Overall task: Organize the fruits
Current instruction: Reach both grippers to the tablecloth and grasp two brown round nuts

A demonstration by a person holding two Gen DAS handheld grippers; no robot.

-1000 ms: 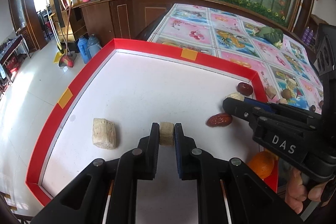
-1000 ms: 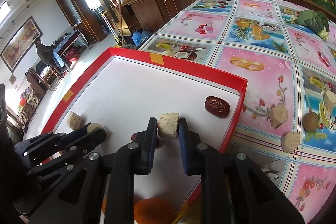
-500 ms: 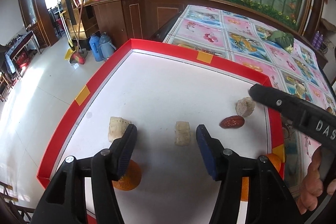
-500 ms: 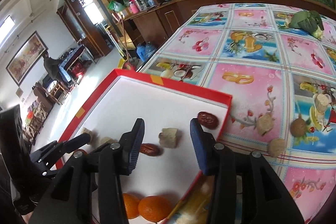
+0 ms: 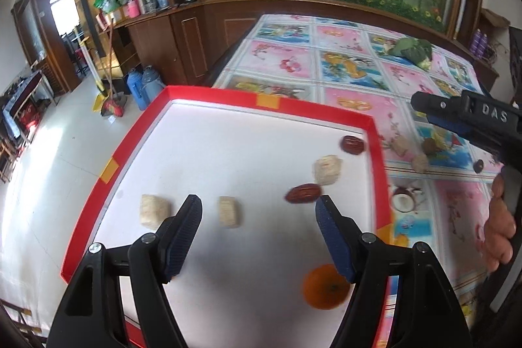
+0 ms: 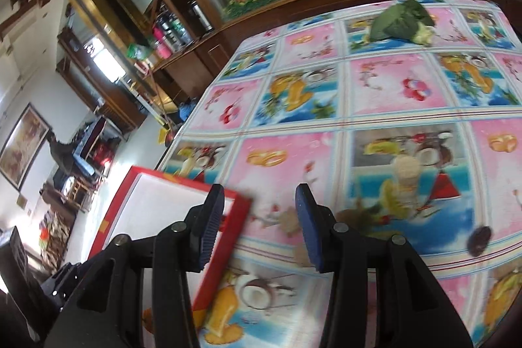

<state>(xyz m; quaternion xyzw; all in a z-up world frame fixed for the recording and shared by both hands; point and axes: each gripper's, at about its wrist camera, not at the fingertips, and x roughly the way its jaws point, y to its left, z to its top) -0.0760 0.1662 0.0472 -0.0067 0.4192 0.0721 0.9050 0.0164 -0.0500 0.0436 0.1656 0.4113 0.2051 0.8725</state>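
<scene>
Both grippers have let go & backed off: left gripper [image 5: 257, 212] and right gripper [image 6: 259, 214] gape empty. Beige chunk [image 5: 229, 212], lower centre on tray [image 5: 208, 93], looks light, crumbly; pinch its flat sides.

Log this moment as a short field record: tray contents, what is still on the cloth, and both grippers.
tray: red rim, white floor
in tray: three pale chunks, two dates, one orange
on cloth: pale pieces, a brown round fruit, a small dark fruit, a leafy vegetable at the far end
left gripper: open, empty, over the tray
right gripper: open, empty, over the cloth just past the tray's corner
blur: right wrist view smeared
</scene>
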